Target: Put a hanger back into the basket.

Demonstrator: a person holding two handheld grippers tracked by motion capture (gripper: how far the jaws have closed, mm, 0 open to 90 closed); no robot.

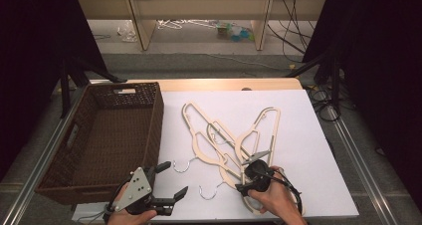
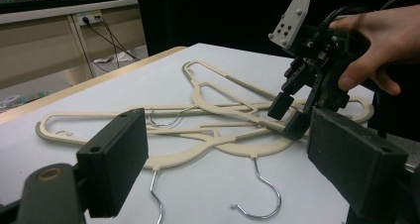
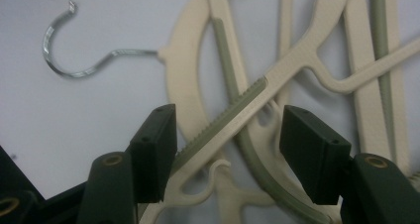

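Black two-jaw tool with screw-dotted grey plate, black cable.

3 cream plastic hangers lie flat in a crossed tangle on the white counter, toward its 6 o'clock edge, with a wicker basket at their 9 o'clock. Each has grey-green ribbed grip strips along its arms and a metal hook. 2 hooks point toward 7 o'clock, clear of the pile; the second hook lies nearer the counter's front edge. The third hanger's hook sits within the tangle
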